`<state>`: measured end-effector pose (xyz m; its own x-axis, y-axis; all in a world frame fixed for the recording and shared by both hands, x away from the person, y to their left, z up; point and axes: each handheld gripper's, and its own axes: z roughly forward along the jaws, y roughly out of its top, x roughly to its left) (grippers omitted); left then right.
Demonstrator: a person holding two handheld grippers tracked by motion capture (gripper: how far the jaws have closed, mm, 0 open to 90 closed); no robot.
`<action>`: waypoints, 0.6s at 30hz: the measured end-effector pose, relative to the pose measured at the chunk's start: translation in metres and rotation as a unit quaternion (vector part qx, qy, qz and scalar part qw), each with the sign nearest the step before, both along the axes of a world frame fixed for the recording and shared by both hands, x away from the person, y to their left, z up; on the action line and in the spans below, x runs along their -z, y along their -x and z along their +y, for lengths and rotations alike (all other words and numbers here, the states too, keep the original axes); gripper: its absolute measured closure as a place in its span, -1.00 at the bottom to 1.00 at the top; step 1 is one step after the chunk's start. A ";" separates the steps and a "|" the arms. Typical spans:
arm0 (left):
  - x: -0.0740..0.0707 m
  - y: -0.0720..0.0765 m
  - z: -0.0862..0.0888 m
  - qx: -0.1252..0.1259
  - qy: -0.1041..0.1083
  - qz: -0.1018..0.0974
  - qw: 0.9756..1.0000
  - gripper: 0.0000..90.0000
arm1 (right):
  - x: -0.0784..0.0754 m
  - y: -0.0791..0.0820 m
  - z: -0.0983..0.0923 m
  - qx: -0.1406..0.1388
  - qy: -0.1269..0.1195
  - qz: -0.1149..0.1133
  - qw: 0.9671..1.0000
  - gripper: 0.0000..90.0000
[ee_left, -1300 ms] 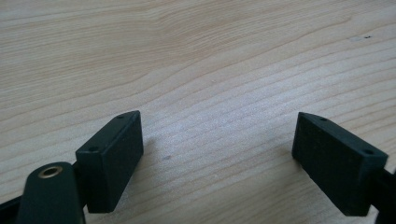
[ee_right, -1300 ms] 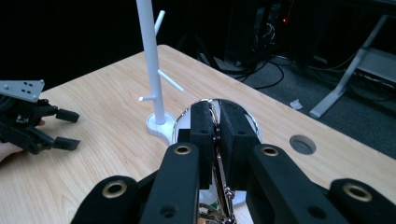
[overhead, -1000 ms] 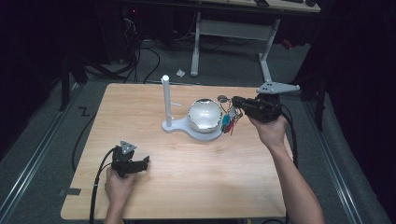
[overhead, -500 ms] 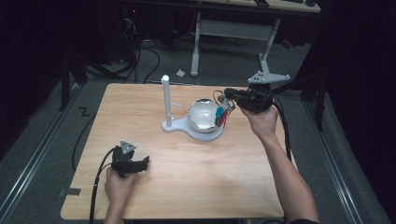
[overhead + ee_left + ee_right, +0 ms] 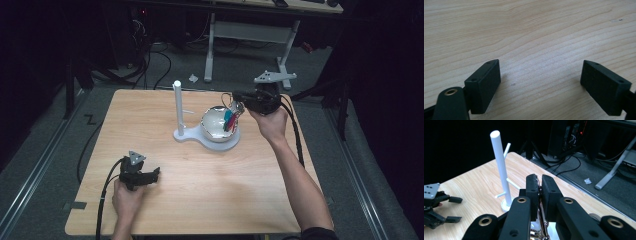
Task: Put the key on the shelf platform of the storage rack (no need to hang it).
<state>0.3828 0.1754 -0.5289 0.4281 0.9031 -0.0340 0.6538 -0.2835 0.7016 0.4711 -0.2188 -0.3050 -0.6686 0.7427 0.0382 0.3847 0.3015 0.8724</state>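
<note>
Wire bundle (image 5: 231, 118): a loose cluster of thin strands with teal and red pieces, suspended above the shiny round bowl (image 5: 216, 122) at the far right of the bench (image 5: 200, 200). The right gripper (image 5: 240, 100) has its black fingers (image 5: 533, 187) pressed together on a thin metallic strand of the bundle; in the right gripper view the strand runs down the narrow seam between the two flat rectangular pads, and its lower end is cut off by the gripper body. The exact make-up of the bundle is too small to resolve. The bowl has a reflective, chrome-like surface and sits on the flat white base (image 5: 187, 136) of a stand. A smooth white cylindrical post (image 5: 501, 170) with short side pegs rises from that base. The left gripper (image 5: 155, 175) rests near the front left of the bench; its matte black blocky fingers (image 5: 485, 82) stand well apart over bare pale wood grain, holding nothing.
</note>
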 end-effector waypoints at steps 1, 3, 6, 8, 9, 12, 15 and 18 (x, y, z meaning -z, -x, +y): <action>0.000 0.000 0.000 0.000 0.000 0.000 1.000 -0.62 | 0.002 -0.002 0.001 0.000 0.001 0.002 1.000 0.89; 0.000 0.000 0.000 0.000 0.000 0.000 1.000 -0.62 | 0.005 -0.005 0.003 0.003 0.000 0.005 1.000 0.89; 0.000 0.000 0.000 -0.001 0.000 -0.001 1.000 -0.62 | 0.010 -0.011 0.006 0.004 -0.001 0.011 1.000 0.89; 0.000 0.000 0.000 0.000 0.000 0.000 1.000 -0.62 | 0.014 -0.014 0.007 0.004 0.001 0.013 1.000 0.89; 0.000 0.000 0.000 0.000 0.000 0.000 1.000 -0.62 | 0.016 -0.016 0.008 0.005 0.003 0.015 1.000 0.89; 0.000 0.000 0.000 0.000 0.000 -0.001 1.000 -0.62 | 0.023 -0.019 0.010 0.009 0.009 0.017 1.000 0.89; 0.000 0.000 0.000 0.000 0.000 0.000 1.000 -0.62 | 0.028 -0.021 0.014 0.012 0.015 0.019 1.000 0.89; 0.000 0.000 0.000 0.001 -0.001 0.000 1.000 -0.62 | 0.033 -0.024 0.017 0.012 0.023 0.022 0.999 0.89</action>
<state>0.3828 0.1755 -0.5288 0.4291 0.9027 -0.0330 0.6538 -0.2852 0.7009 0.4949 -0.2017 -0.3378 -0.6487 0.7603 0.0332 0.4306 0.3308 0.8397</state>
